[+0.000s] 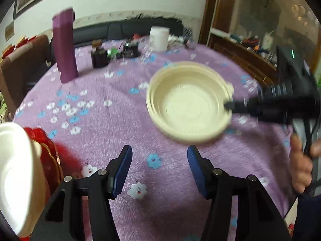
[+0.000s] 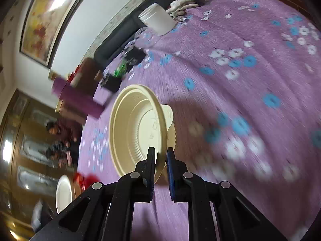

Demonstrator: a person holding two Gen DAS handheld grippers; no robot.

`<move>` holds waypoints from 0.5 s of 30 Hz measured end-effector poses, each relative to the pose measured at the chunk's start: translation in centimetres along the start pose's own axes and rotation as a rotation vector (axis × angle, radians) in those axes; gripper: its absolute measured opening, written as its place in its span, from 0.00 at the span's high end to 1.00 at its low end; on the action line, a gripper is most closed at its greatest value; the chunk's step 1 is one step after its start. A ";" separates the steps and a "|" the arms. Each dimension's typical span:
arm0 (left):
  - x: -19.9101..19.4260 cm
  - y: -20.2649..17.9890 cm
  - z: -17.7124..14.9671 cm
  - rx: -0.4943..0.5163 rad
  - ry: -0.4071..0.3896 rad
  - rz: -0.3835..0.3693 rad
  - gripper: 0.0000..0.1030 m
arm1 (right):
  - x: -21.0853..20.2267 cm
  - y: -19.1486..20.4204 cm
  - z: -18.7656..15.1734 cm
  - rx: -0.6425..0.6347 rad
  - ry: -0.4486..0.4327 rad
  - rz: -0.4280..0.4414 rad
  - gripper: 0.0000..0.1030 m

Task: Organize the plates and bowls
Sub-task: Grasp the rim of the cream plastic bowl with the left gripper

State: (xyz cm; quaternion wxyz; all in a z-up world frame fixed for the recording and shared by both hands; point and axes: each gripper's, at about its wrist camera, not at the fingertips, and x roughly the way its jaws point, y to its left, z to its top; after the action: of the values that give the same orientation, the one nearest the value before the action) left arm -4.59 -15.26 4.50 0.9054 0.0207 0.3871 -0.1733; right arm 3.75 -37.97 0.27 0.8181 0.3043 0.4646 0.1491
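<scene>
A cream plastic bowl (image 1: pixel 188 102) is held above the purple flowered tablecloth (image 1: pixel 112 120). My right gripper (image 1: pixel 230 106) is shut on its right rim; in the right wrist view the bowl (image 2: pixel 138 128) sits on edge with its rim pinched between the fingers of my right gripper (image 2: pixel 161 156). My left gripper (image 1: pixel 159 160) is open and empty, low over the cloth in front of the bowl. A white plate (image 1: pixel 18 178) lies on red dishes (image 1: pixel 48 156) at the left edge; it also shows in the right wrist view (image 2: pixel 64 192).
A tall purple bottle (image 1: pixel 65 46), small black boxes (image 1: pixel 100 57) and a white tub (image 1: pixel 159 39) stand along the table's far side. A brown chair (image 1: pixel 22 60) stands at the left. A dark sofa runs behind the table.
</scene>
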 end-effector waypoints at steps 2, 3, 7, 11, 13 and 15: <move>-0.6 -0.2 0.7 0.006 -0.023 -0.009 0.38 | -1.5 -0.4 -1.6 -0.013 0.019 0.015 0.88; -0.5 -0.4 1.1 0.010 -0.026 -0.012 0.36 | -2.2 -0.7 -2.3 -0.018 0.025 0.014 0.88; 1.1 -0.7 2.8 -0.008 0.007 -0.055 0.36 | -3.6 -1.7 -3.4 -0.007 -0.002 0.001 0.85; 2.9 -1.4 4.4 -0.005 0.040 -0.083 0.36 | -4.4 -2.4 -3.6 0.005 -0.054 -0.041 0.45; 4.0 -1.7 5.0 -0.004 0.062 -0.082 0.36 | -5.0 -2.6 -3.6 0.005 -0.070 -0.037 0.44; 5.0 -1.7 5.5 -0.025 0.077 -0.100 0.36 | -5.5 -2.9 -3.8 0.014 -0.090 -0.034 0.44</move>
State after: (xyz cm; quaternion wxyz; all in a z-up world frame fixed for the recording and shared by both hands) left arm 1.90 -19.35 4.97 0.8801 -0.0036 0.4245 -0.2126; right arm -2.46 -41.75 0.67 0.8385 0.3085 0.4334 0.1181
